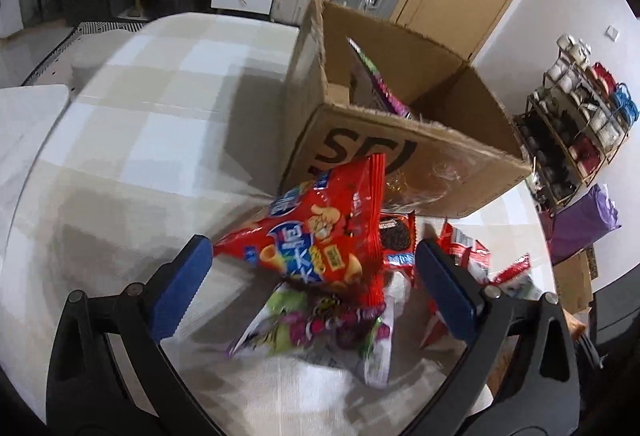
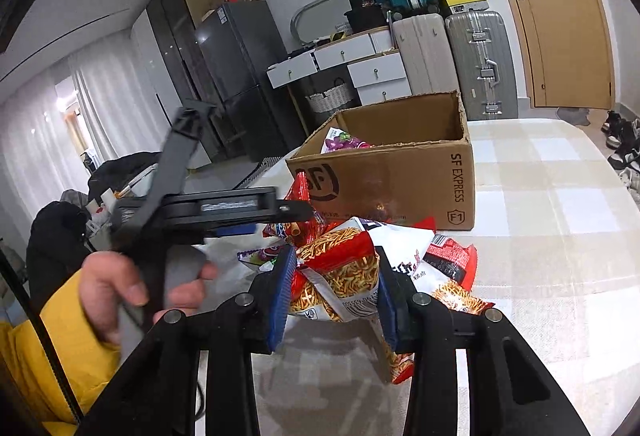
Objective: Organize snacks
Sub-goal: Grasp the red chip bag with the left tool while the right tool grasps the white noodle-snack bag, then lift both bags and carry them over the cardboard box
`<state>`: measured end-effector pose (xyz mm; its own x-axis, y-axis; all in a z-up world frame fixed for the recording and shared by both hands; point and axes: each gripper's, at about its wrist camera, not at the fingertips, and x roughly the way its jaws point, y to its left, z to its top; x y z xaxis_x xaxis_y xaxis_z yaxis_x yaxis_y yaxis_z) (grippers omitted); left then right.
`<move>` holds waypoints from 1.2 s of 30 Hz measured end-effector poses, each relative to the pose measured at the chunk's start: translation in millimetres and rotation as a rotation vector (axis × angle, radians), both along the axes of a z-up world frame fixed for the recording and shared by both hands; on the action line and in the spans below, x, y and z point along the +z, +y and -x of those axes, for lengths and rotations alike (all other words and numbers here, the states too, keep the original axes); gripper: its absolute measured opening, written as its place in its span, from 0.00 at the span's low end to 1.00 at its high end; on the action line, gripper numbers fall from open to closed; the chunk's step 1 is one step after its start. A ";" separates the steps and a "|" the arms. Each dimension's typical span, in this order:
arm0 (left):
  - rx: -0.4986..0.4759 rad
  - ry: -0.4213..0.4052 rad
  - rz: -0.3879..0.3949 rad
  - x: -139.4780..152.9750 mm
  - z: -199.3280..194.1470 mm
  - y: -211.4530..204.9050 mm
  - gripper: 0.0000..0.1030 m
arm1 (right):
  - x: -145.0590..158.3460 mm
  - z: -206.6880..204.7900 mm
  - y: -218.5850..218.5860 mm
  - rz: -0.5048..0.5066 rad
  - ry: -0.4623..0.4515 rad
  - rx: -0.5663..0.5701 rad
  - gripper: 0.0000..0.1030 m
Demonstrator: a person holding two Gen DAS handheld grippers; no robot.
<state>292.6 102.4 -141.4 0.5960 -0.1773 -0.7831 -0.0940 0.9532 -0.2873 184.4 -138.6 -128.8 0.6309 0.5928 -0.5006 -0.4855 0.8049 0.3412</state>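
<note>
The cardboard box point(image 1: 404, 156) stands open-topped at twelve o'clock of the snack pile point(image 1: 320, 256), its near wall just behind the packets; a purple packet point(image 1: 376, 84) leans inside at its nine o'clock end, the rest of the opening free. From nine to eleven o'clock the checked bench point(image 1: 160, 124) lies bare. The left gripper point(image 2: 224, 212) reaches across over the pile's nine o'clock side.

Red snack bags point(image 1: 316, 236) heaped on checked cloth before open cardboard box point(image 1: 404, 156), purple bag point(image 1: 380, 84) inside
</note>
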 end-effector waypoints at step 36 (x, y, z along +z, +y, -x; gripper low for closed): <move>-0.002 -0.152 0.039 39.6 135.4 19.6 0.40 | 12.6 48.7 -10.7 0.046 0.030 -0.066 0.33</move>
